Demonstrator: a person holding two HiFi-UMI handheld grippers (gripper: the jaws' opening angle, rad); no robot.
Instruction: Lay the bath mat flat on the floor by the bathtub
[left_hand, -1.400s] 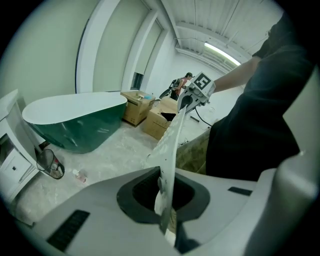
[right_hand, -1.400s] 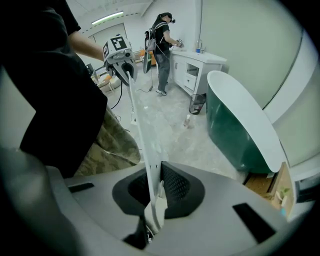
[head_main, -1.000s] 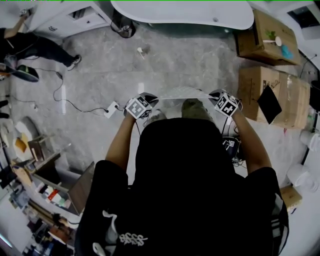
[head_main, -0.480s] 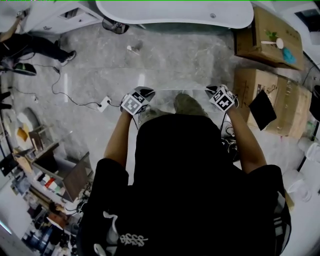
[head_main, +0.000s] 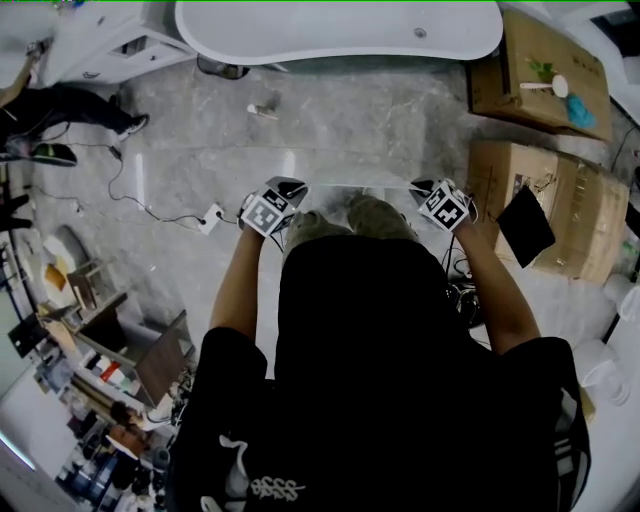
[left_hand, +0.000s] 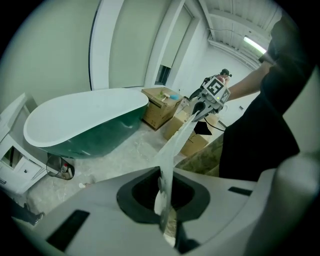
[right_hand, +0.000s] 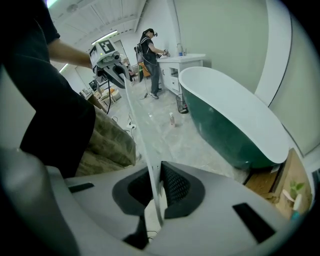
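The bath mat (head_main: 335, 197) is held taut off the floor (head_main: 380, 120), clamped in the left tool (head_main: 290, 192) and right tool (head_main: 424, 190); nothing is laid by the bathtub (head_main: 340, 28) yet.

Free: I log a broad strip of bare floor (head_main: 370, 135) in front of the bathtub (head_main: 340, 30).
Right side, blocked: upper cardboard box (head_main: 540, 70) and lower cardboard box (head_main: 560, 200), with a black flat item (head_main: 525, 225) against the lower one.
Left side, I note a small bottle-like item (head_main: 263, 110) near the tub, a dark bin (head_main: 222, 68) by its left end, and a power strip (head_main: 211, 218) with its cable (head_main: 135, 203) trailing left.
Far left: white cabinet (head_main: 110, 45), another person (head_main: 60, 105).
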